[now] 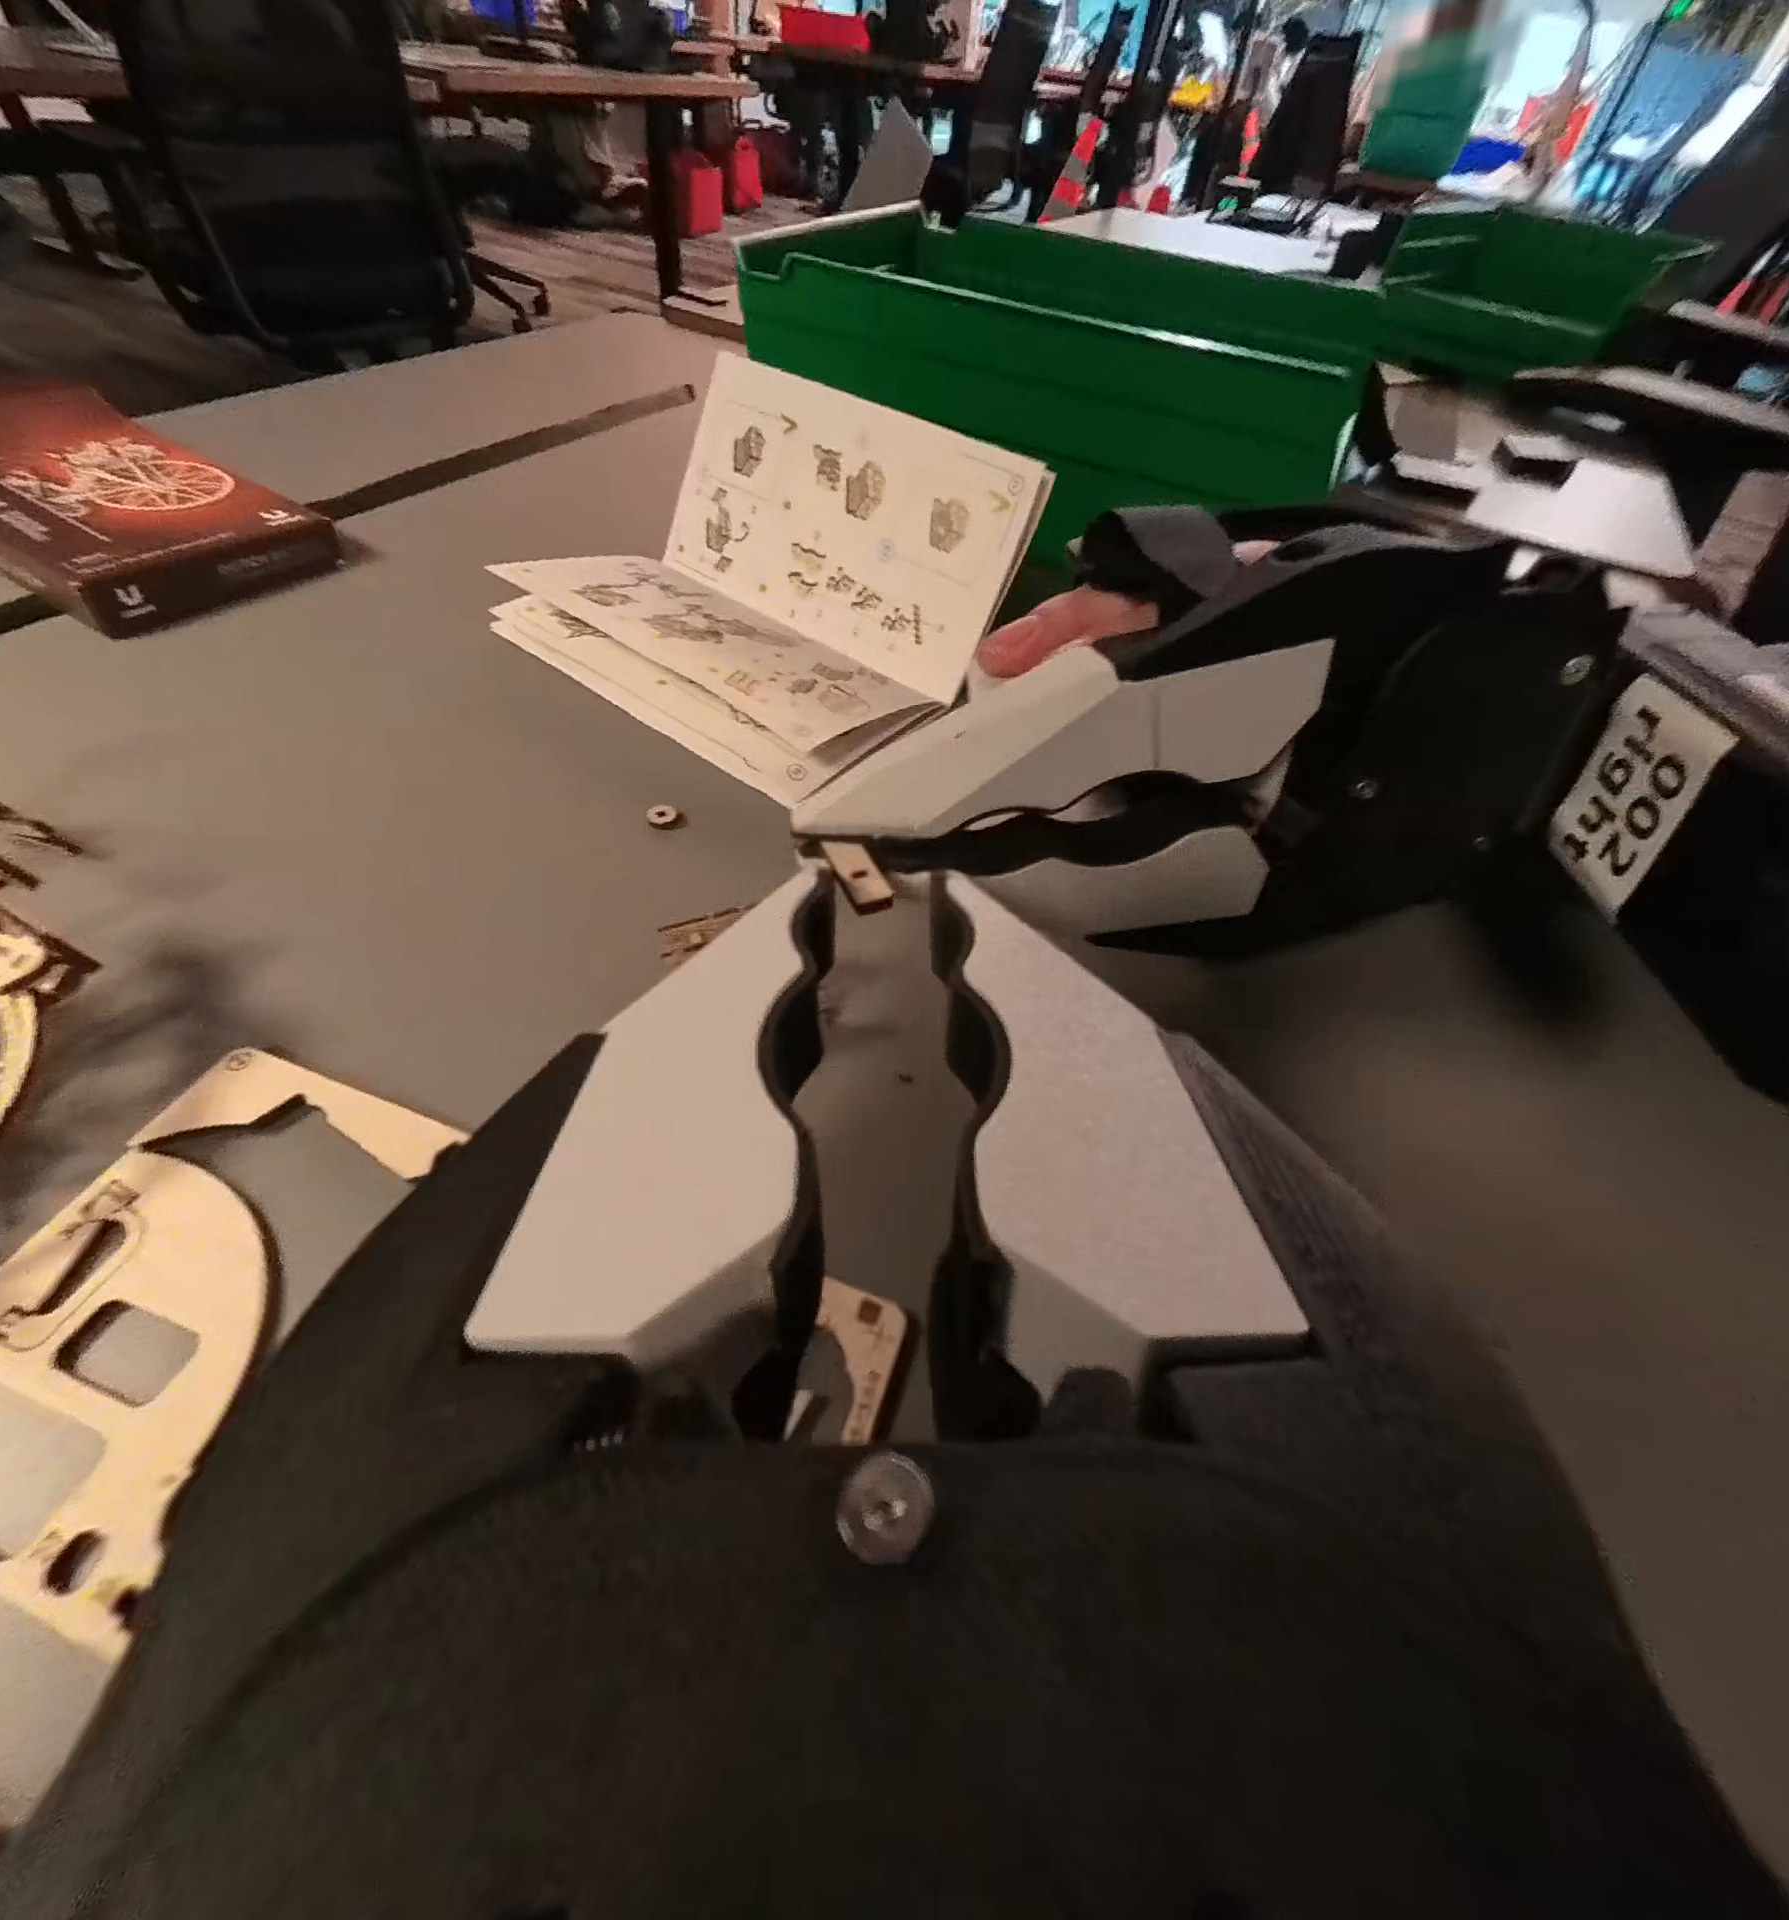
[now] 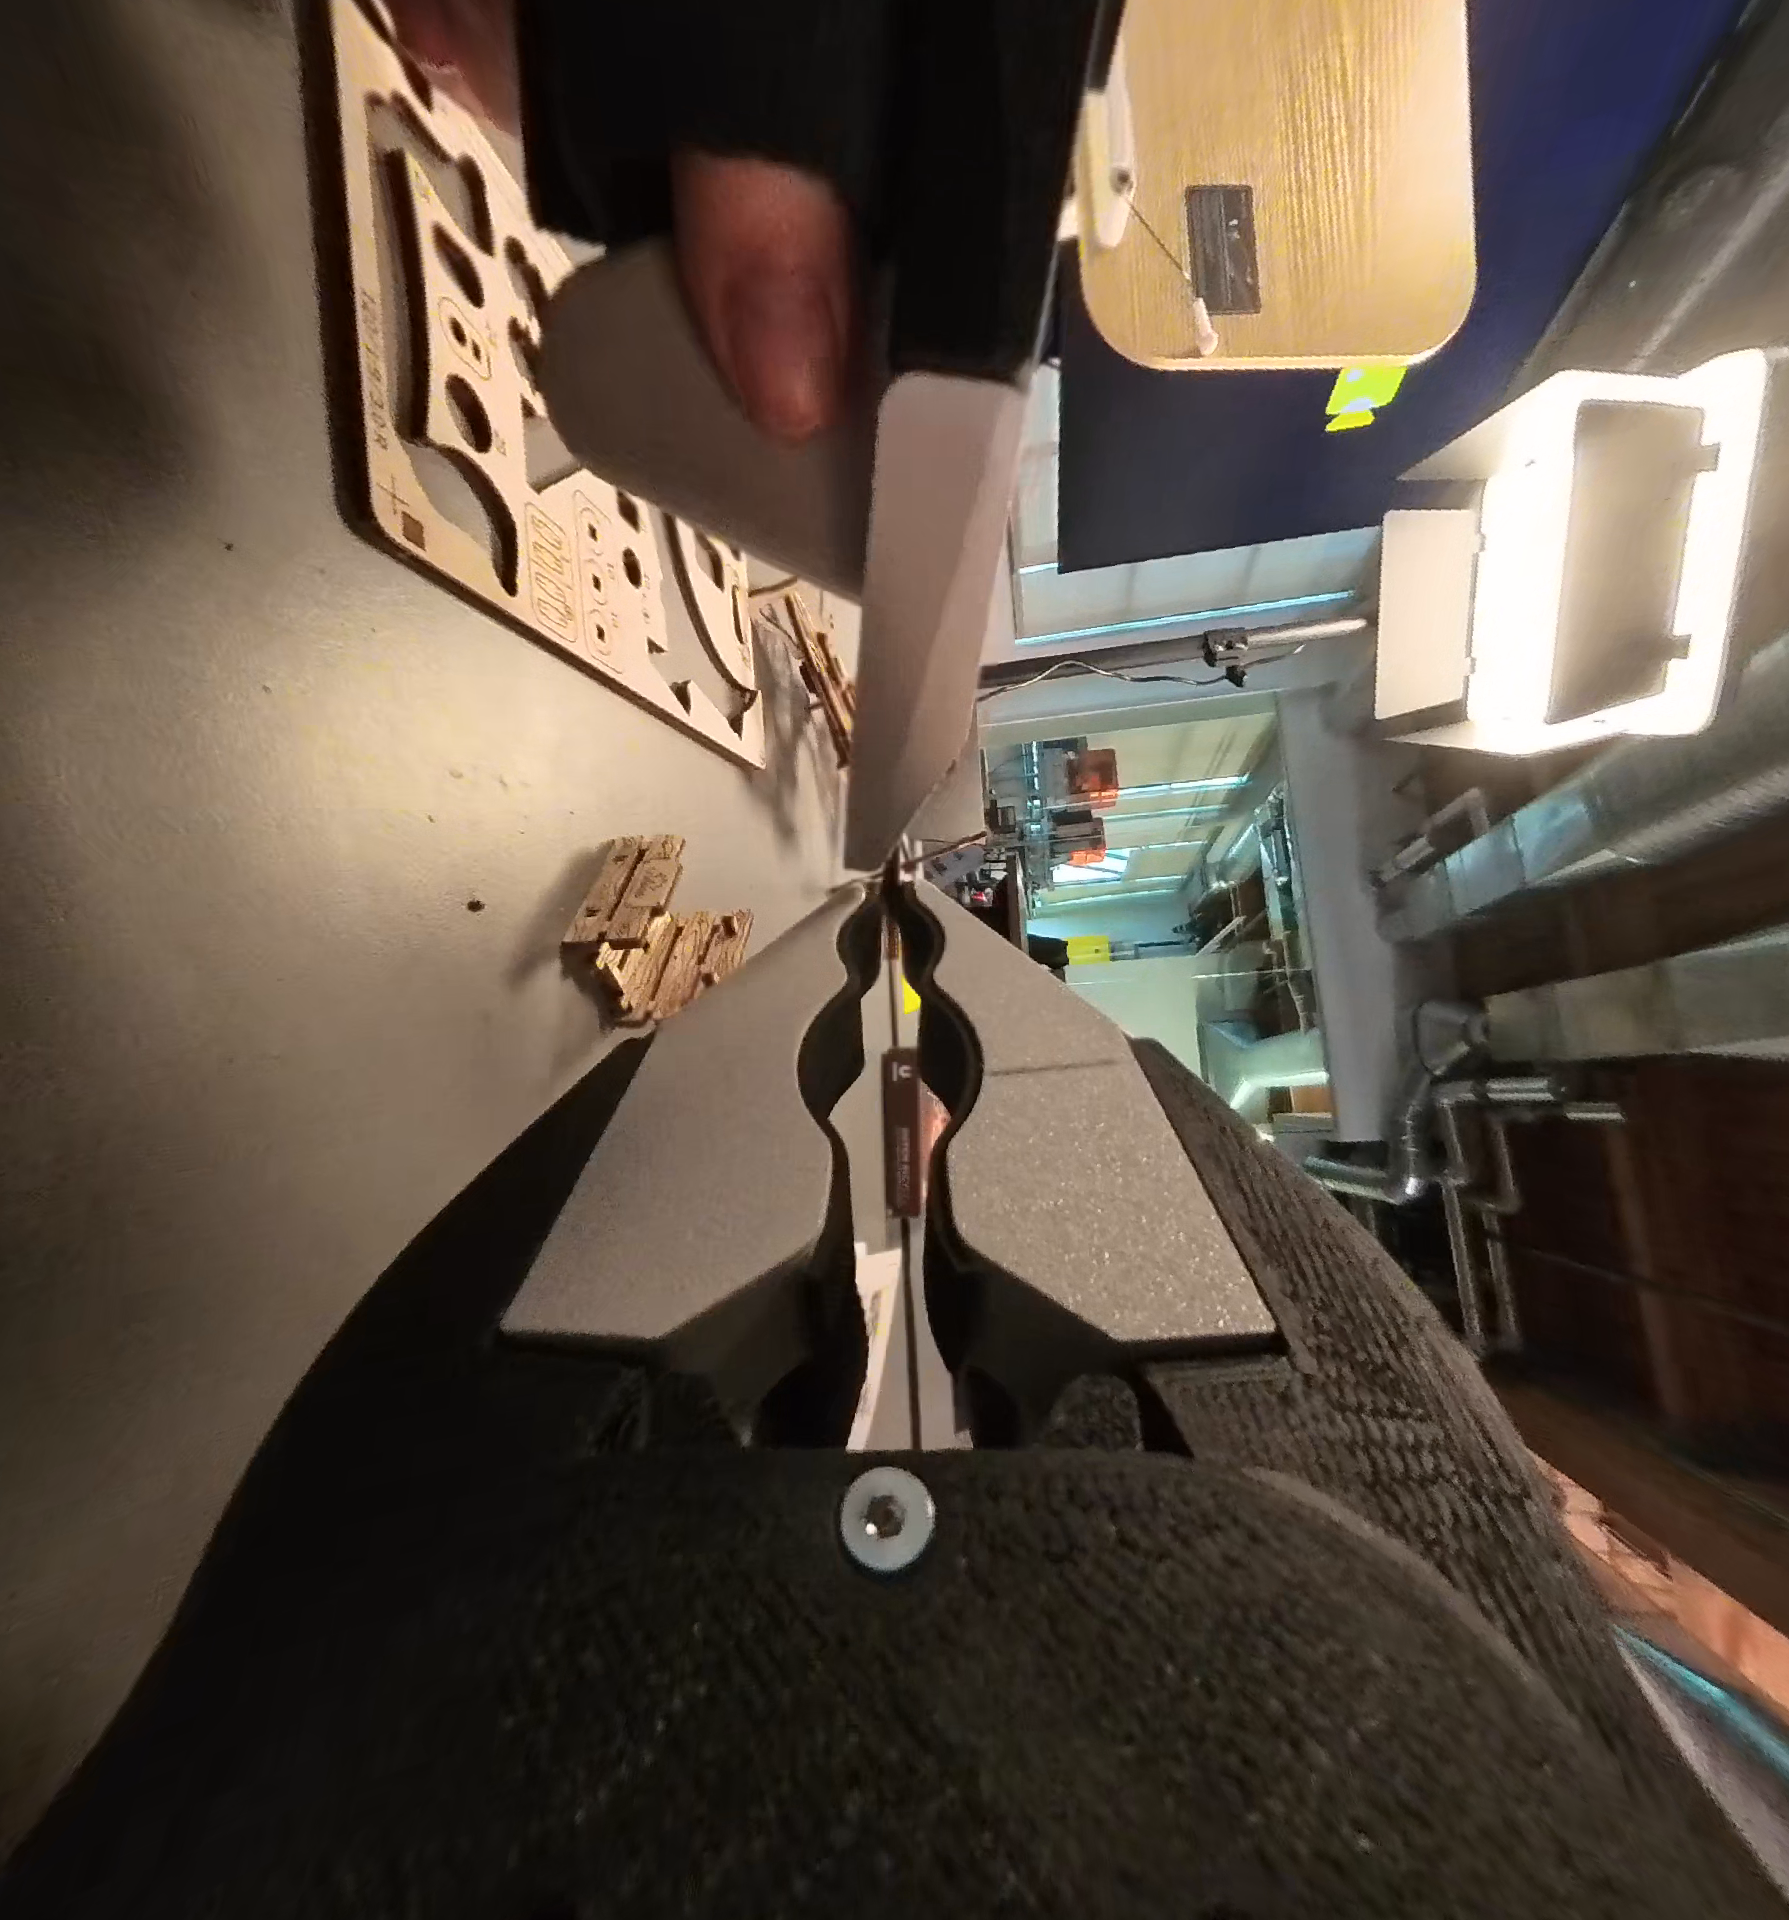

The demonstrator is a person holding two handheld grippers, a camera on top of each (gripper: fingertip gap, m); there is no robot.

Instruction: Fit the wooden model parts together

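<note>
At lower left lies a cut-out wooden sheet. In the centre the left gripper has its jaws apart, and the right gripper (coming from the right) is clamped on a small wooden part.

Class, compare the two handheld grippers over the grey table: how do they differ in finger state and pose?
The left gripper has its fingers apart; the right gripper has its fingers shut on a small wooden piece. The left gripper's fingers lie side by side, while the right gripper is rolled over, one finger above the other. Both have grey, wavy-edged fingers on black bodies.
</note>
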